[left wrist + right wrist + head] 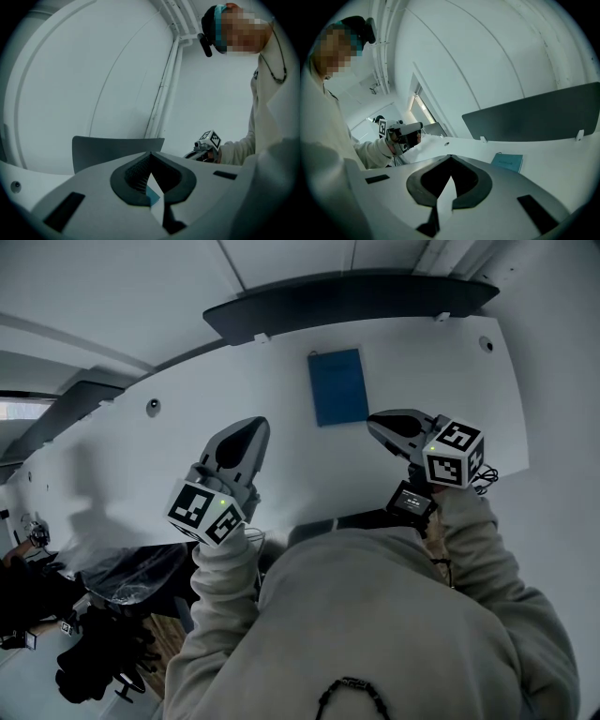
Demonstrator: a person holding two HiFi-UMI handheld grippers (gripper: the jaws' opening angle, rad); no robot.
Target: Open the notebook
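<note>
Notebook (337,386): closed, flat on the worktop (169,442).
My left tongs (251,424): shut, empty, near it.
My right tongs (377,421): shut, empty, by its corner.

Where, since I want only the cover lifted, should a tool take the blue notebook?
Probably the cover's edge at a near corner, coming in low from the right tool side. The notebook lies flat and closed on the desk, so only a thin edge offers. Which long edge is the spine I cannot tell.

notebook (506,162) cover print illegibly small
</note>
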